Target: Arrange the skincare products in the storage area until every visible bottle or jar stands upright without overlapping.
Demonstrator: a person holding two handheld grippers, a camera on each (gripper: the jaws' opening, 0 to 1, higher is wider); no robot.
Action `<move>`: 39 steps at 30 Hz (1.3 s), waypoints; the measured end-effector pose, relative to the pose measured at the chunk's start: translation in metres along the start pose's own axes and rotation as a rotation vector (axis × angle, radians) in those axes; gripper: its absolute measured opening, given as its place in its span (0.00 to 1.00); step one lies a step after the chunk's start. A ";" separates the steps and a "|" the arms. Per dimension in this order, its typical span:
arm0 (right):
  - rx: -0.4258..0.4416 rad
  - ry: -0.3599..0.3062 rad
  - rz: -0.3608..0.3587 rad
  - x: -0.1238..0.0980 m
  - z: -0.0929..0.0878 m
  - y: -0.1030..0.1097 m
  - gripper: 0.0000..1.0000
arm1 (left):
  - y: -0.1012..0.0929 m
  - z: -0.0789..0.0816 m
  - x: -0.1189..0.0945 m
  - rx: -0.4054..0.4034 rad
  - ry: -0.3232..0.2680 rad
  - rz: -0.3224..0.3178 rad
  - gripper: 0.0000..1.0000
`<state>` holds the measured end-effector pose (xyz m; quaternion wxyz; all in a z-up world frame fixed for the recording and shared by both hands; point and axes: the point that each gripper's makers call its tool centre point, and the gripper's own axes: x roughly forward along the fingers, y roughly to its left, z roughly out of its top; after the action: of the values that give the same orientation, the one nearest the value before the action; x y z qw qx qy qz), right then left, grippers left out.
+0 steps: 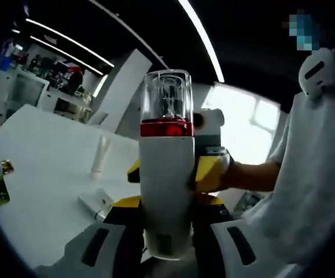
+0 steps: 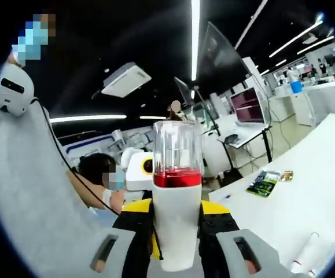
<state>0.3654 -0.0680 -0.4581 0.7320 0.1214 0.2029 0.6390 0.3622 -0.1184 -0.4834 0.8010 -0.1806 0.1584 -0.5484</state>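
- Both grippers, left gripper [image 1: 166, 246] and right gripper [image 2: 177, 255], pinch the same white bottle [image 1: 167, 185] with its red band and clear cap, upright above the worktop [image 1: 45, 168]
- Label unreadable
- White tube [image 1: 99, 155] standing behind

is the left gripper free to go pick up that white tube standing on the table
Probably not yet. The left gripper looks closed on the white bottle with the red band, held up between both grippers. The white tube stands alone on the table, with nothing around it.
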 end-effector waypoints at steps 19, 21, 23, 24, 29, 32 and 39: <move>0.057 -0.053 -0.284 0.016 0.000 -0.034 0.28 | 0.037 -0.007 -0.009 0.089 0.058 0.231 0.28; 0.056 -0.022 -0.275 0.015 -0.005 -0.033 0.28 | 0.036 -0.012 -0.008 0.090 0.085 0.229 0.28; 0.030 -0.019 -0.271 0.013 -0.005 -0.031 0.27 | 0.035 -0.012 -0.008 0.104 0.086 0.232 0.28; -0.012 -0.038 -0.275 0.013 -0.001 -0.029 0.26 | 0.035 -0.010 -0.007 0.124 0.076 0.239 0.28; -0.063 -0.041 -0.302 0.012 0.004 -0.025 0.25 | 0.034 -0.003 -0.006 0.179 0.045 0.248 0.29; -0.115 -0.020 -0.315 0.011 0.003 -0.024 0.25 | 0.032 -0.003 -0.004 0.203 0.044 0.252 0.29; -0.073 -0.118 -0.382 -0.010 0.014 -0.043 0.25 | 0.036 -0.008 0.000 0.214 0.076 0.270 0.30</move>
<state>0.4087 -0.0838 -0.4633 0.8545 0.0911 0.1558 0.4871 0.3883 -0.1071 -0.5071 0.8754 -0.0503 0.1520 -0.4561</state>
